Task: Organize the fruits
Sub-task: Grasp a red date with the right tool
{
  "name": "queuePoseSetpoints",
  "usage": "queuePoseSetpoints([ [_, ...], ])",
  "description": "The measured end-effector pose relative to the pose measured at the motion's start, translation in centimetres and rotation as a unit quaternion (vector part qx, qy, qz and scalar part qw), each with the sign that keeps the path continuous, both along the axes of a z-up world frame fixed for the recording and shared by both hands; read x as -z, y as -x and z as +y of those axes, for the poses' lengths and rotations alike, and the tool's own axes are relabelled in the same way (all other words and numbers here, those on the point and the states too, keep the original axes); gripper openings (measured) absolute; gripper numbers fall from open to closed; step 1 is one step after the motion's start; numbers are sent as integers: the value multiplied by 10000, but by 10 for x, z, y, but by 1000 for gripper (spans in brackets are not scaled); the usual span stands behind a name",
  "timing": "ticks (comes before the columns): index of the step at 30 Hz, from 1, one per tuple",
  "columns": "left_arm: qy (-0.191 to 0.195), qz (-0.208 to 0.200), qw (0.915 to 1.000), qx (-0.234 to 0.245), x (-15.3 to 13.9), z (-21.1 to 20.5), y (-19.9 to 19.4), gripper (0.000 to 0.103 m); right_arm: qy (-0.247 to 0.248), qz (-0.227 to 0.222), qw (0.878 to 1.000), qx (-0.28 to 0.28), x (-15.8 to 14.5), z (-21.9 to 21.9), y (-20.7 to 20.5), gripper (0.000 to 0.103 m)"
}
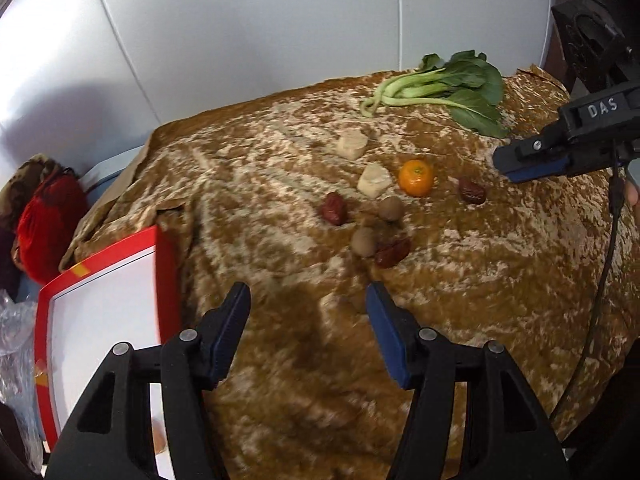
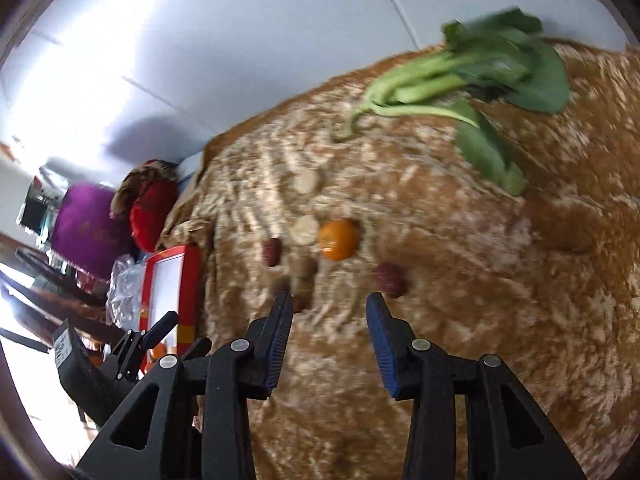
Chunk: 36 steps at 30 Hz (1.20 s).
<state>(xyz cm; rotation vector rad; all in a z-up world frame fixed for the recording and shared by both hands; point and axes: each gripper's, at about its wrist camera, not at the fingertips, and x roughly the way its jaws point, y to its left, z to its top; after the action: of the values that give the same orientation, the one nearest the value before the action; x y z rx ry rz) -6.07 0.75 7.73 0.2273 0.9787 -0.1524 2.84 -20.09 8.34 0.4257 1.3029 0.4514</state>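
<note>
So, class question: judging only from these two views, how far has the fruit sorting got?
Hardly begun. Done: something orange shows low in the red tray, too cropped to identify. In hand: nothing; the left gripper and right gripper are both open and empty. Left: the mandarin, three red dates and two longans lie on the cloth.

brown velvet cloth [image 1: 460, 280], leafy greens [image 1: 452, 88], red bag [image 1: 48, 228]

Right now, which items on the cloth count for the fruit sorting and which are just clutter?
Job items:
- mandarin
- three red dates
- two longans
- red-rimmed tray
- left gripper and right gripper, both open and empty

Just lying about:
- bok choy
- two pale ginger-like chunks
- red pouch
- plastic wrap
</note>
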Motion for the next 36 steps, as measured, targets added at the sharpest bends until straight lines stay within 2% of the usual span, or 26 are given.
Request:
queuePoseSetpoints([
  [4,88,141,9984,542,14,-28,-15,59,201,350,9992,59,26,-9,-11,41],
  [7,214,289,9957,852,21,-36,-17,59,212,405,9989,72,34,-9,-16,41],
  [17,334,536,9917,1116,29,-42,-31,56,502,535,9973,-94,53,20,-26,38],
  [19,372,597,9906,1177,32,-41,-33,52,722,475,9962,-147,57,25,-26,34],
  [21,384,638,9896,1230,36,-38,-36,50,840,490,9952,-91,60,26,-25,23],
  [22,424,668,9892,1230,38,-36,-37,46,844,497,9952,-50,60,24,-25,18],
  [24,569,745,9876,1261,40,-33,-41,40,780,481,9958,-21,57,20,-24,18],
  [28,774,674,9844,1433,35,-33,-41,38,646,343,9973,17,40,9,-17,18],
  [33,587,631,9809,1745,38,-46,-41,34,232,242,9993,144,22,-7,-11,18],
  [36,480,668,9822,1688,44,-48,-48,34,159,300,9993,159,22,-9,-9,18],
])
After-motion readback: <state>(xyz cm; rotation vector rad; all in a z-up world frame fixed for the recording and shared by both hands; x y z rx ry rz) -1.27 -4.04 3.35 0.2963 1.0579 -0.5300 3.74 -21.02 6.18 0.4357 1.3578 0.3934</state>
